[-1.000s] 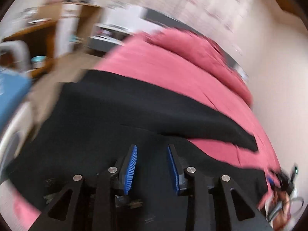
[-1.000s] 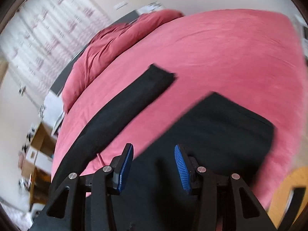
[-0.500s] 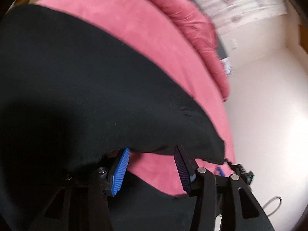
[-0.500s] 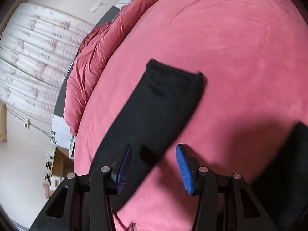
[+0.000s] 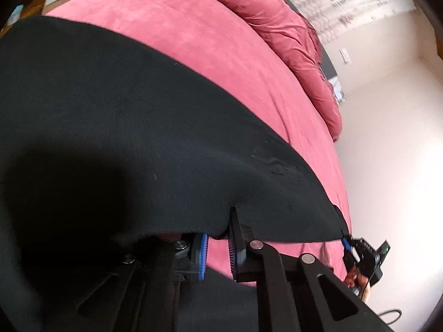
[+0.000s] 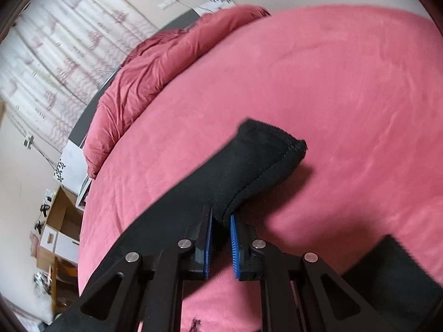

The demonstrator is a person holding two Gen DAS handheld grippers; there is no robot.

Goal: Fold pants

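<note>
Between the narrow blue pads of the right gripper (image 6: 221, 231), which just closed, sits the leg edge of the black pants (image 6: 249, 166); the left gripper (image 5: 217, 239) likewise pinches their waist edge (image 5: 166, 138) above the pink bed (image 5: 221, 41). Such shallow bites on only 2 edges risk fabric slipping out when lifted

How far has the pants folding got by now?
Early still. Done: the black pants are spread on the pink bed. In hand: both grippers have just closed, the left gripper on the edge of the pants, the right gripper on a pant leg. Left: no fold shows yet.
</note>
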